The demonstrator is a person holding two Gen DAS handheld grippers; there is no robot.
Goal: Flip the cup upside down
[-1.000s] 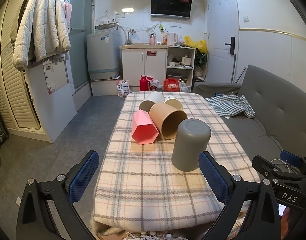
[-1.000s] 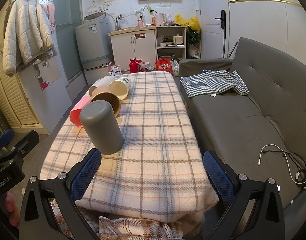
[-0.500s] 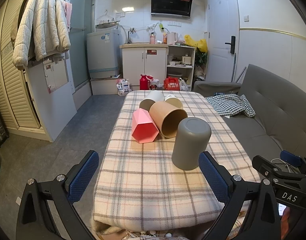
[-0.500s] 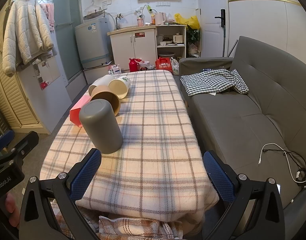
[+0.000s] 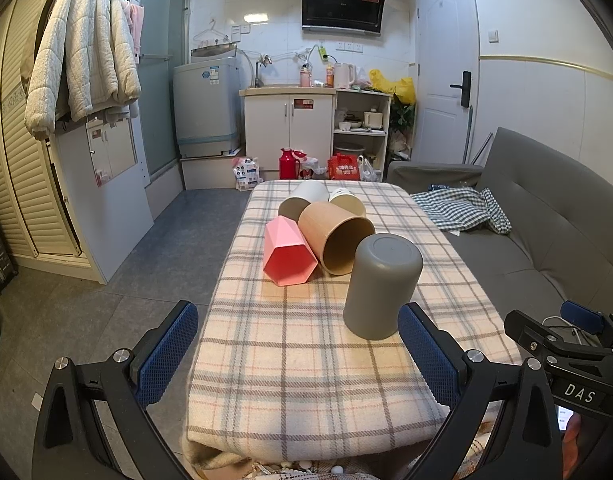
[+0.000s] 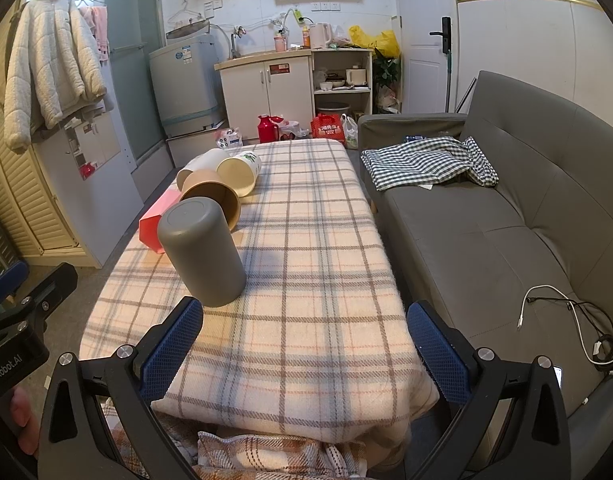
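A grey cup (image 5: 380, 286) stands upside down, base up, on the plaid-covered table (image 5: 306, 360); it also shows in the right wrist view (image 6: 202, 250). Behind it lie a brown cup (image 5: 336, 238), a pink hexagonal cup (image 5: 286, 254), a white cup (image 5: 302, 200) and a cream paper cup (image 5: 348, 202), all on their sides. My left gripper (image 5: 298, 352) is open and empty, held back at the table's near end. My right gripper (image 6: 306, 348) is open and empty, also at the near end, right of the grey cup.
A grey sofa (image 6: 506, 220) with a checked cloth (image 6: 430, 160) runs along the table's right side. A white cable (image 6: 562, 312) lies on the sofa seat. Cabinets and a washing machine (image 5: 206, 108) stand at the far wall. Floor lies left of the table.
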